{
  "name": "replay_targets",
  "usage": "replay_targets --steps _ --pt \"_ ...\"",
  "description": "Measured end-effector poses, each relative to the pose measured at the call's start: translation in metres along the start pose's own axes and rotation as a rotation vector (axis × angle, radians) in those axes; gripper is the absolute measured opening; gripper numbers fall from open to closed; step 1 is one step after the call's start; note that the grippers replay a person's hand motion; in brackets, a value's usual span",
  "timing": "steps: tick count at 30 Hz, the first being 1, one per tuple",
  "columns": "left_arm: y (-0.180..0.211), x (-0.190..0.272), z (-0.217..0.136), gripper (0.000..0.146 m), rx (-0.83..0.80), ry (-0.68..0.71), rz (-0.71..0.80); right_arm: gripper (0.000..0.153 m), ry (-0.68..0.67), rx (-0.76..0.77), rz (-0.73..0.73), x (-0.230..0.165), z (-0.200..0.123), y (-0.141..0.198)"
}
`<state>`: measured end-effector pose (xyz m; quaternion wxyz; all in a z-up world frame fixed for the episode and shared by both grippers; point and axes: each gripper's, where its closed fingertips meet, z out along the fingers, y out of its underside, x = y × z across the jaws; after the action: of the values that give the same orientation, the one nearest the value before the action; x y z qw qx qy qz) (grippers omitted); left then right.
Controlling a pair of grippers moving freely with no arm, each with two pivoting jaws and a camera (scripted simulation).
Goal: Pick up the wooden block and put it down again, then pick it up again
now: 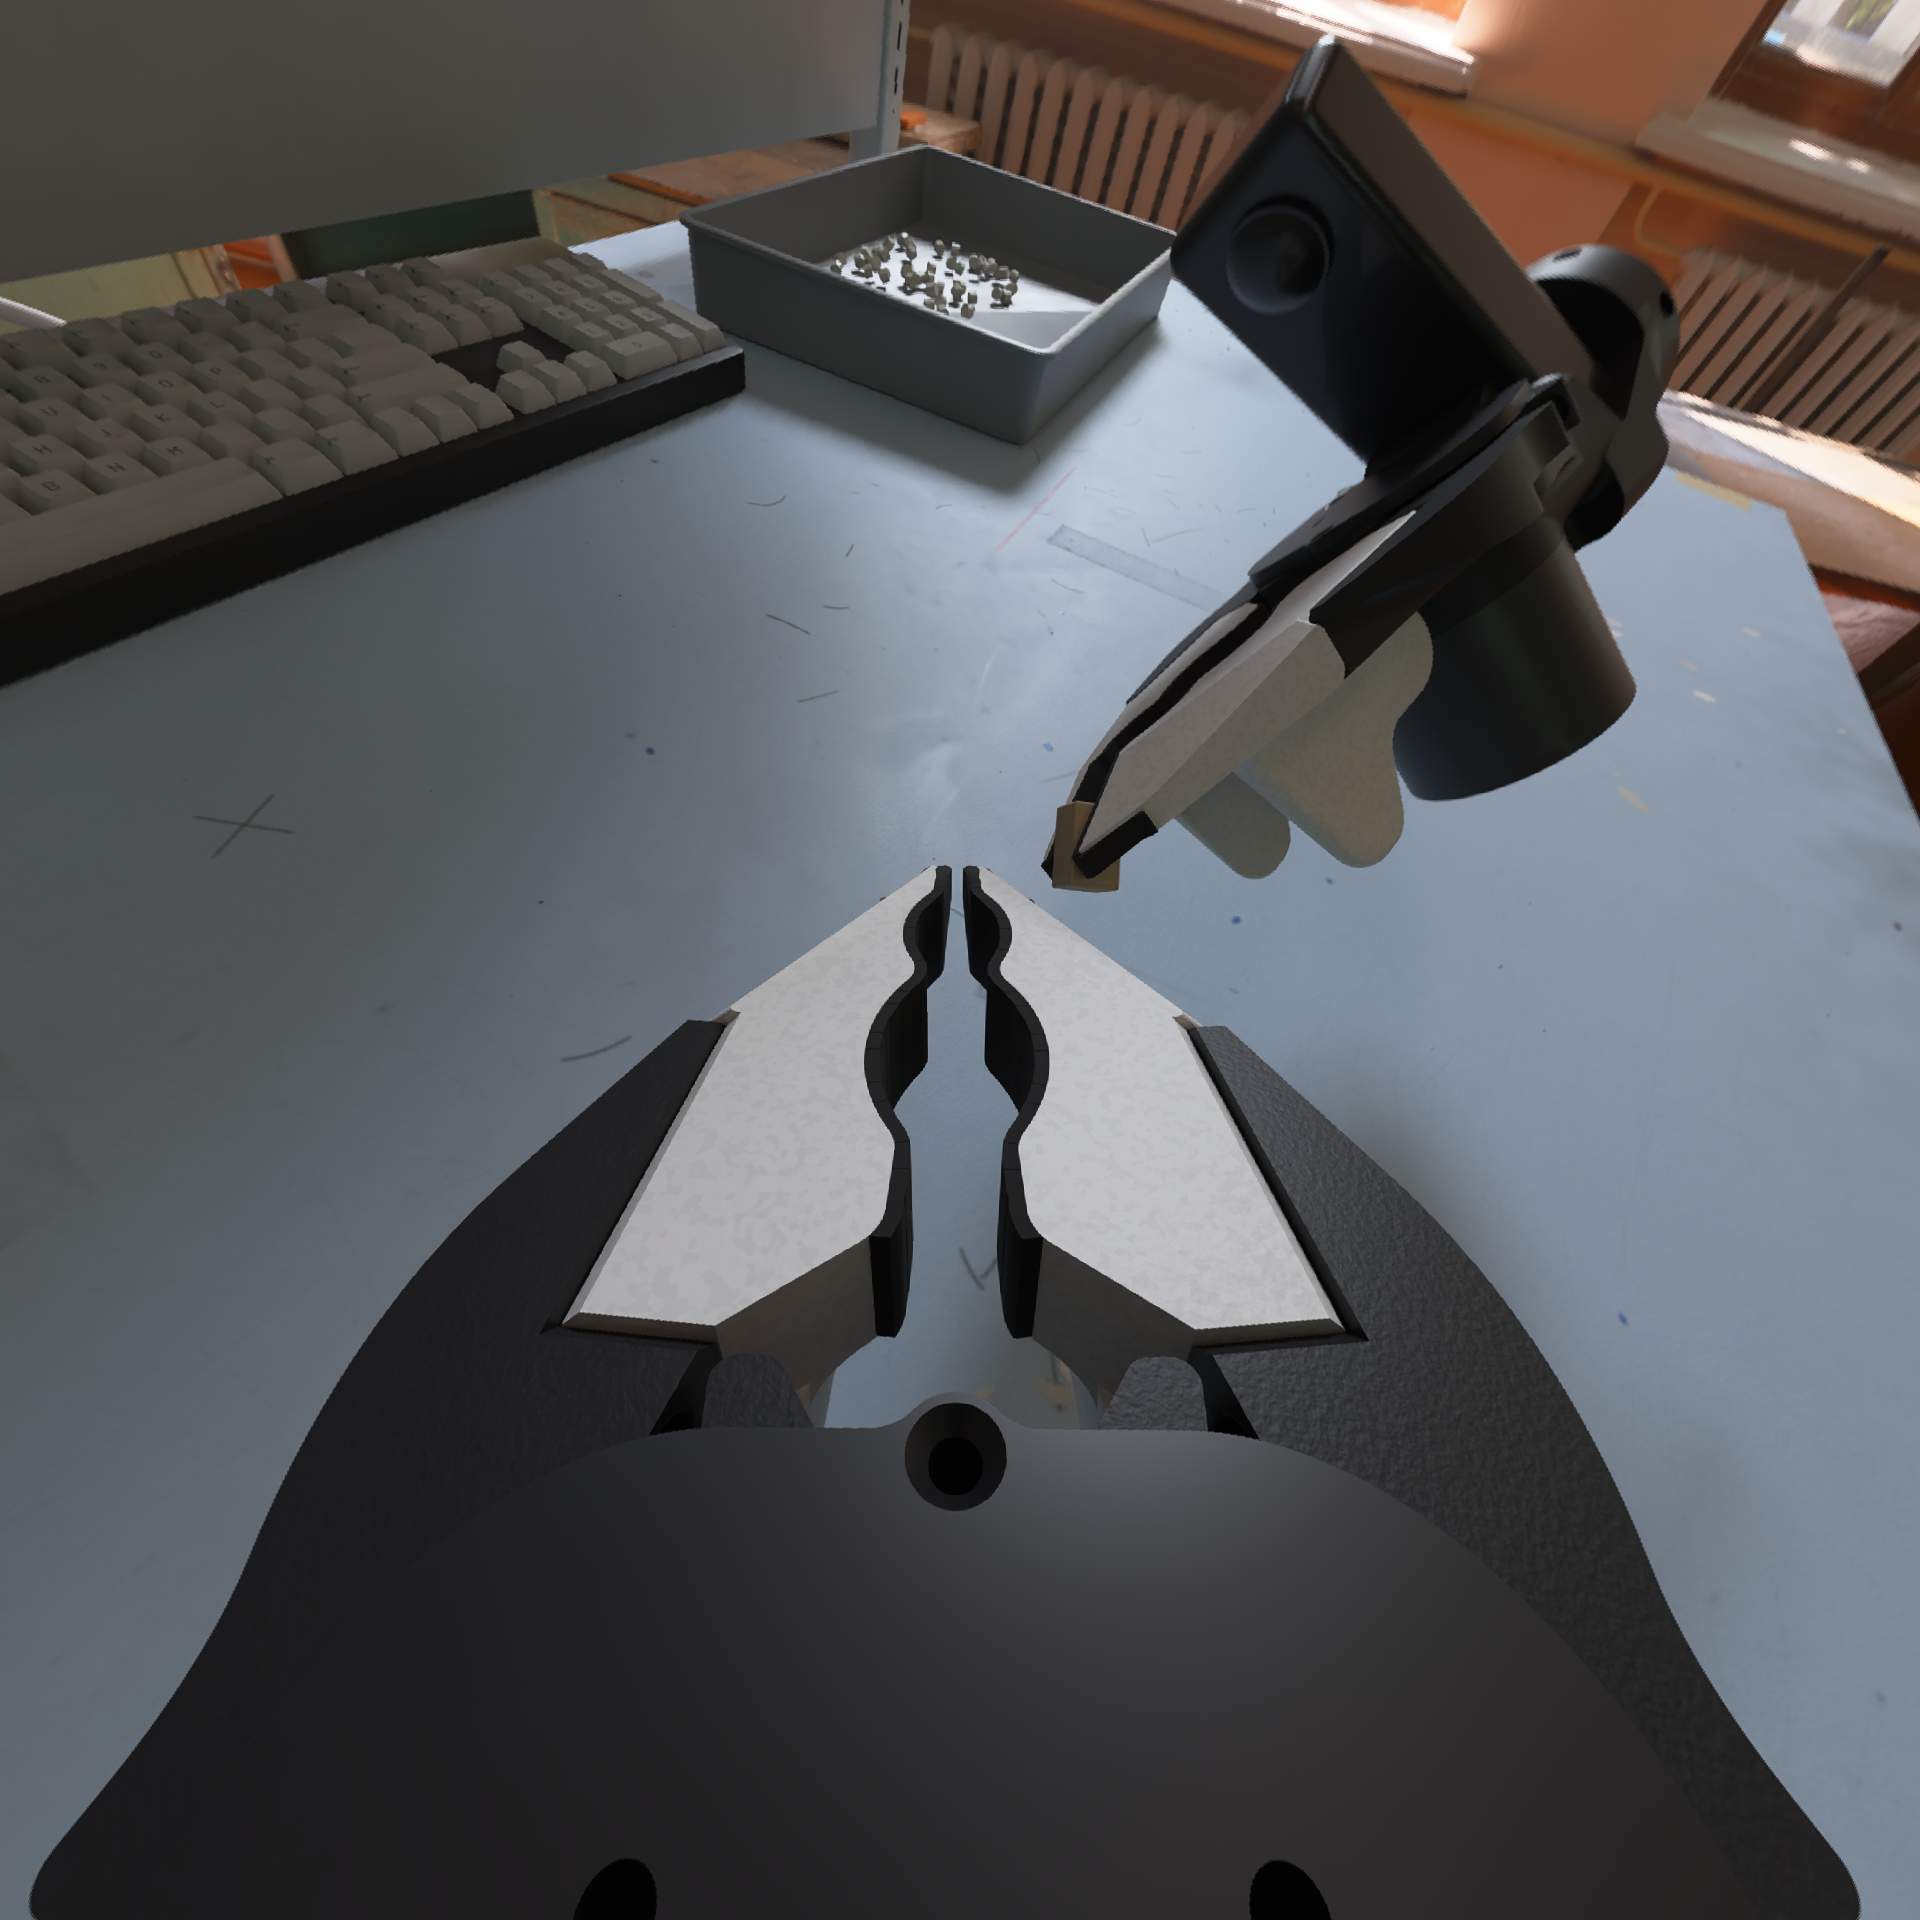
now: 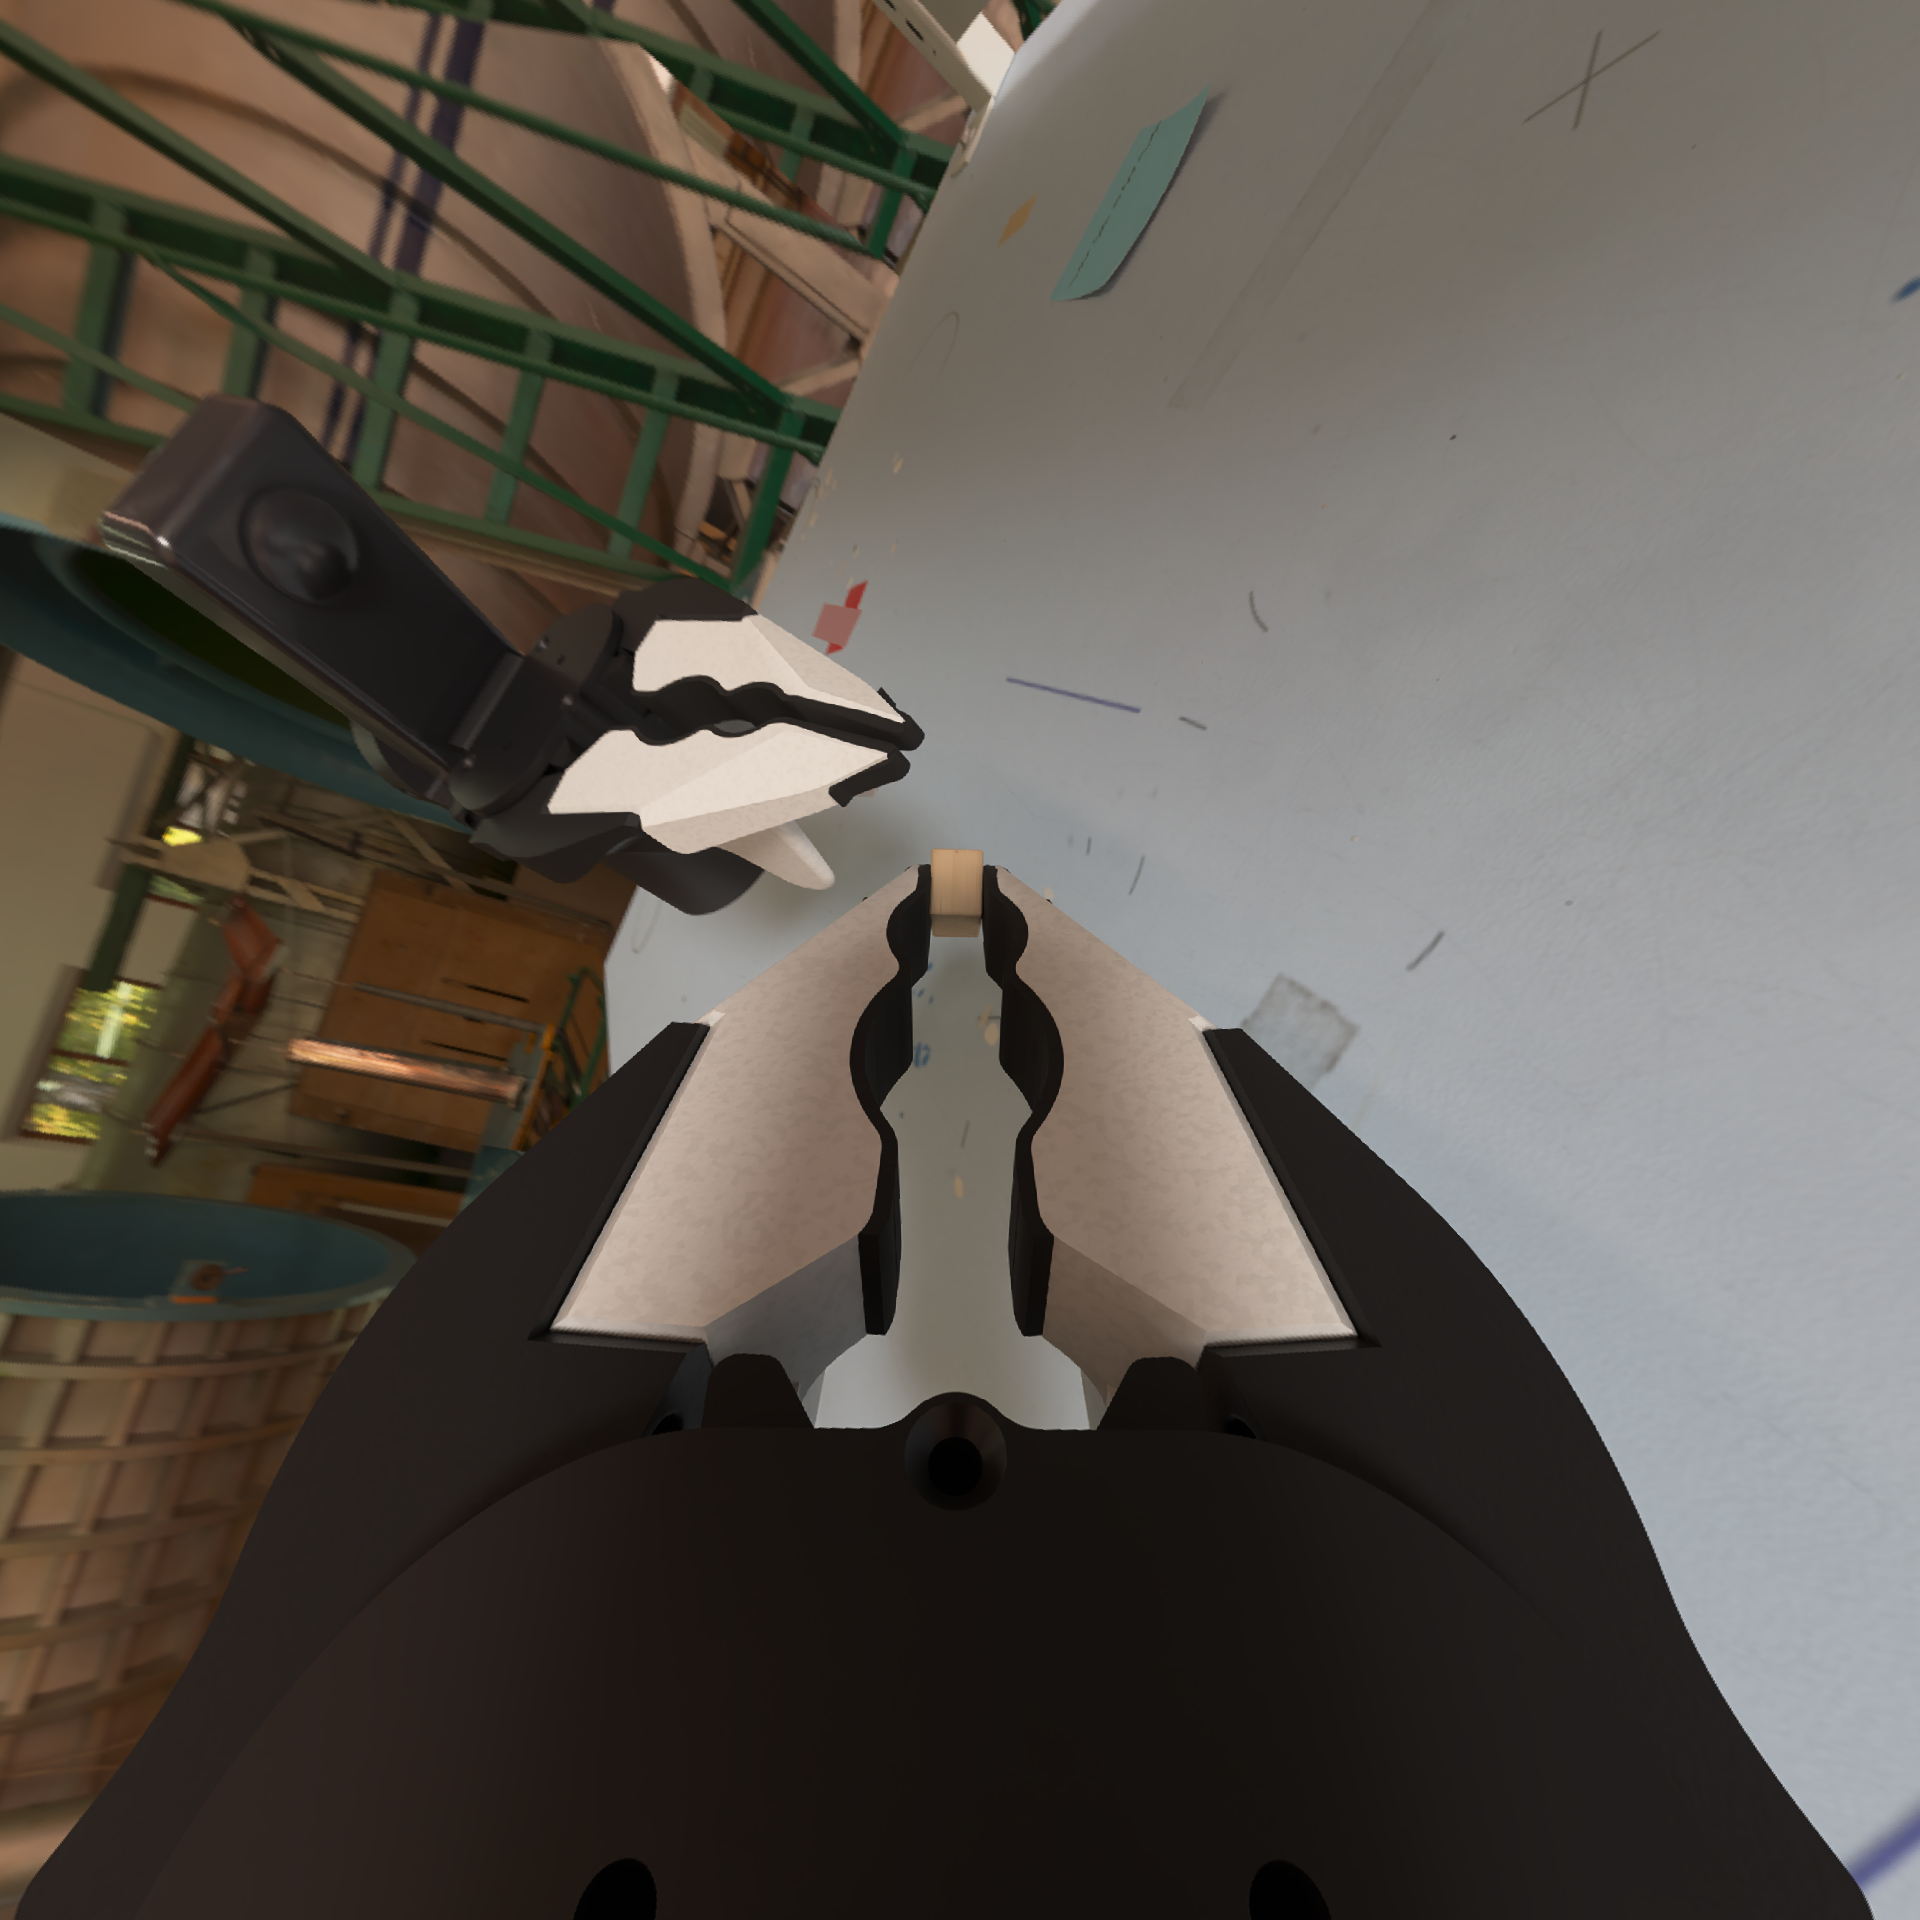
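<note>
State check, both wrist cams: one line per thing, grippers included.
left gripper: shut, empty, tips beside the block.
right gripper: shut on the wooden block, tilted down toward the table.
wooden block: pinched at the fingertips; on the table or just above, cannot tell.
grey tray: upright on the table, small pale pieces inside.
keyboard: flat on the table, untouched.
table: scuffed and marked.

Left gripper (image 1: pixel 956 878) and right gripper (image 2: pixel 956 883): matte black textured body, one round recessed hole centred above two oval openings. Fingers (image 1: pixel 790 1122) speckled white, with black scalloped inner pads.
</note>
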<state>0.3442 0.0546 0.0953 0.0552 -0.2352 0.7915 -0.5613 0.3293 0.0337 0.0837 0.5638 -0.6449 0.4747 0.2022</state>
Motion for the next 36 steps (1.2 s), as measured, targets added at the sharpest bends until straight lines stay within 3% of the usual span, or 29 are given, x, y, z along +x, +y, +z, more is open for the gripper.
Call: replay_targets --steps 5,8,10,13,18,23,26,32,34,36 --pt "0.003 0.002 0.001 0.002 -0.023 0.001 0.063 0.009 0.008 -0.063 -0.069 0.000 0.002 0.006" --pt "0.006 0.003 0.001 0.002 -0.048 -0.004 0.118 0.009 -0.084 -0.085 0.010 -0.006 0.000 0.007" --pt "0.010 0.002 0.001 0.002 -0.076 -0.011 0.167 0.009 -0.073 -0.111 0.034 0.001 -0.002 0.008" --pt "0.014 -0.001 0.002 0.002 -0.124 -0.037 0.212 0.009 0.078 -0.181 -0.112 0.013 -0.007 0.009" --pt "0.016 -0.008 0.004 0.002 -0.130 -0.075 0.126 0.009 0.433 -0.290 -0.491 0.035 -0.014 0.008" --pt "0.022 -0.018 0.003 0.002 -0.170 -0.116 0.116 0.009 0.586 -0.481 -0.594 0.064 -0.015 0.028" --pt "0.023 -0.022 0.000 0.002 -0.169 -0.119 0.099 0.009 0.551 -0.569 -0.581 0.068 -0.012 0.041" --pt "0.026 -0.026 -0.007 0.002 -0.176 -0.126 0.088 0.011 0.424 -0.544 -0.556 0.065 -0.011 0.045" --pt "0.026 -0.027 -0.007 0.002 -0.172 -0.123 0.079 0.032 0.359 -0.513 -0.555 0.063 -0.015 0.043" --pt "0.026 -0.027 -0.008 0.002 -0.170 -0.117 0.070 0.033 0.277 -0.470 -0.518 0.062 -0.020 0.039"
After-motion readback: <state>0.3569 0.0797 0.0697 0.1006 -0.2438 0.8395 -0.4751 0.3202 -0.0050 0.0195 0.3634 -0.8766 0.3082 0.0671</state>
